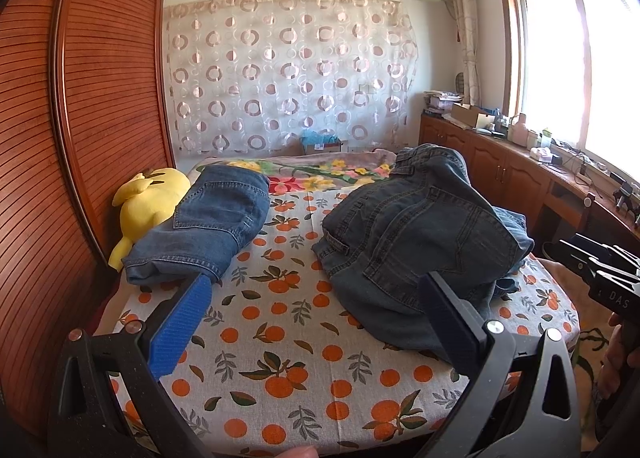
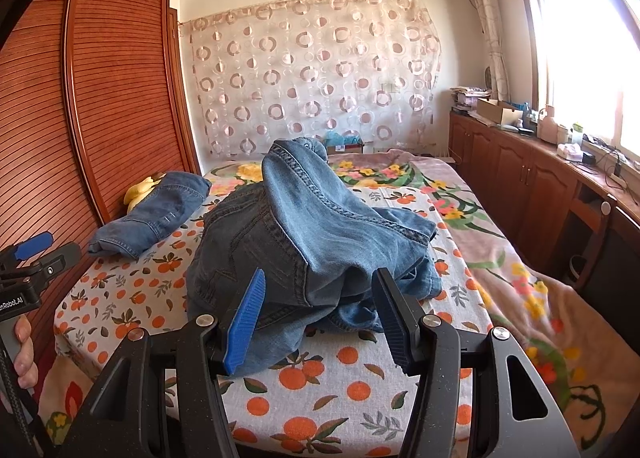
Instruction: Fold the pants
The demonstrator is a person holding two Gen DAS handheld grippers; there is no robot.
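A crumpled pile of dark and lighter blue jeans (image 1: 420, 218) lies on the orange-print bed sheet (image 1: 280, 338). In the right wrist view the pile (image 2: 312, 226) rises just ahead of my right gripper (image 2: 320, 272), which is open; the pile's near edge sits between the fingers, and the pads do not press it. My left gripper (image 1: 316, 278) is open wide over bare sheet, its dark finger (image 1: 452, 318) beside the pile's near left edge. A folded pair of jeans (image 1: 208, 218) rests at the far left, apart from both grippers.
A yellow plush toy (image 1: 148, 198) lies behind the folded jeans against a slatted wooden wardrobe (image 1: 100, 98). A floral blanket (image 2: 500, 258) covers the bed's right side. Wooden cabinets (image 2: 520, 178) with clutter run under the window. The right gripper (image 1: 600, 274) shows at the frame's edge.
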